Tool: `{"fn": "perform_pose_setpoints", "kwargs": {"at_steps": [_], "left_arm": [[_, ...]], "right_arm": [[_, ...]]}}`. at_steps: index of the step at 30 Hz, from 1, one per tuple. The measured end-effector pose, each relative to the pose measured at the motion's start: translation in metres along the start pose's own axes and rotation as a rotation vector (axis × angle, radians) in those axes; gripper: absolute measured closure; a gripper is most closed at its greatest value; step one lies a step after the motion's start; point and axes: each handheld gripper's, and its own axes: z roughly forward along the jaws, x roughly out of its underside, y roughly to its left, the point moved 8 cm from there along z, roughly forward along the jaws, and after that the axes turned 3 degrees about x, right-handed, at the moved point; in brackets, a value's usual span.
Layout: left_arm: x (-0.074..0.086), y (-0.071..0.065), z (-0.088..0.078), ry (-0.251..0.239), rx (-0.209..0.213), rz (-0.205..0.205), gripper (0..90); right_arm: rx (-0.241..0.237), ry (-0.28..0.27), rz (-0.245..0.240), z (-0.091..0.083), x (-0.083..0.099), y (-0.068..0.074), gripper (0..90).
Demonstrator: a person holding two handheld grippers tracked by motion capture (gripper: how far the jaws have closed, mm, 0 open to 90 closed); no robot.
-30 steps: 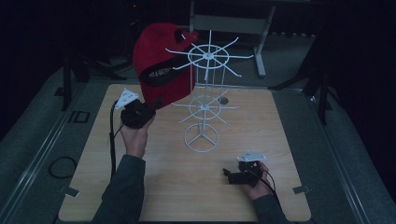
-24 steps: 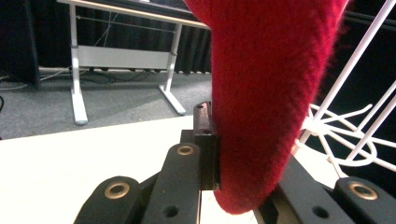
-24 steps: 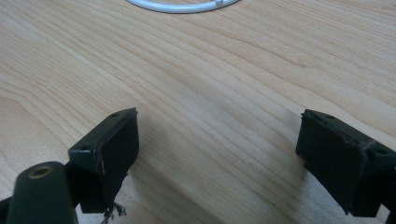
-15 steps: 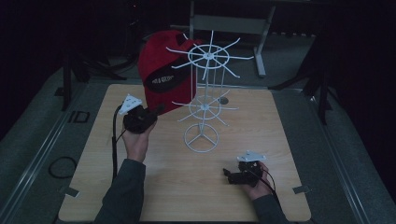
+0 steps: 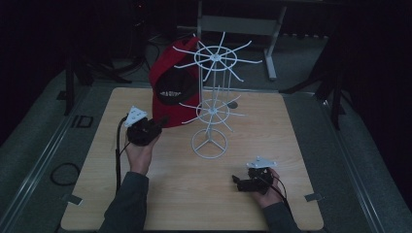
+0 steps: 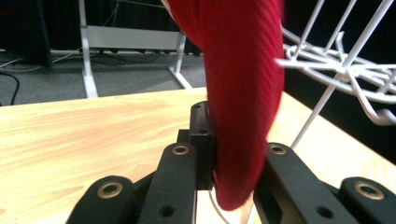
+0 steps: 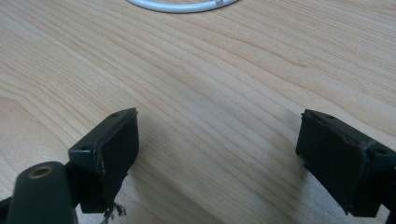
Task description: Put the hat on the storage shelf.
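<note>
A red cap [image 5: 170,92] hangs against the left side of a white wire rack [image 5: 212,58] that stands on the wooden table [image 5: 291,145]. My left gripper [image 5: 158,124] reaches up to the cap's lower edge. In the left gripper view the red cap [image 6: 243,93] fills the gap between the jaws of the left gripper [image 6: 233,140], against the left pad [image 6: 203,135]; the jaws have just been opening. My right gripper [image 5: 235,180] rests low over the table's near right part. Its jaws stand wide open over bare wood in the right gripper view [image 7: 217,149].
The rack's round base [image 5: 209,144] sits mid-table, its ring edge [image 7: 182,5] just ahead of the right gripper. Wire hooks [image 6: 345,65] jut out beside the cap. A grey metal frame [image 5: 238,24] stands behind the table. A dark cable loop [image 5: 63,173] lies on the floor at left.
The cap has come down along the rack's left side, and my left hand has sunk with it, toward the table. The right hand has stayed put.
</note>
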Motion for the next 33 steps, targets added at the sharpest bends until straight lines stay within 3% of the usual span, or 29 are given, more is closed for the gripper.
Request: {"fn": "perform_pose_setpoints", "kwargs": {"at_steps": [3, 4, 6, 15, 20, 24, 27, 33], "left_arm": [[0.003, 0.001, -0.001, 0.004, -0.008, 0.007, 78.2], [0.003, 0.001, -0.002, 0.007, -0.011, 0.01, 72.5], [0.005, 0.003, -0.003, 0.011, -0.021, 0.012, 69.5], [0.014, 0.012, -0.01, 0.016, -0.047, -0.028, 52.8], [0.014, 0.012, -0.017, 0.012, -0.054, -0.025, 47.0], [0.012, 0.012, -0.026, -0.029, -0.02, -0.068, 43.7], [0.01, 0.015, -0.034, -0.054, -0.023, -0.085, 40.8], [0.014, 0.022, -0.041, -0.058, -0.044, -0.093, 37.9]], "right_arm": [[0.0, 0.0, 0.0, 0.0, 0.0, 0.0, 13.0], [0.001, 0.0, 0.0, 0.0, 0.0, 0.0, 13.0], [0.0, 0.0, 0.0, 0.0, 0.0, 0.0, 13.0], [0.0, -0.002, -0.002, 0.0, 0.0, 0.0, 13.0], [0.001, -0.002, -0.002, 0.0, 0.0, 0.0, 13.0], [0.001, -0.002, -0.002, 0.0, 0.0, 0.0, 13.0], [0.001, -0.002, -0.002, 0.0, 0.0, 0.0, 13.0], [0.001, -0.002, 0.0, 0.0, 0.0, 0.0, 13.1]]}}
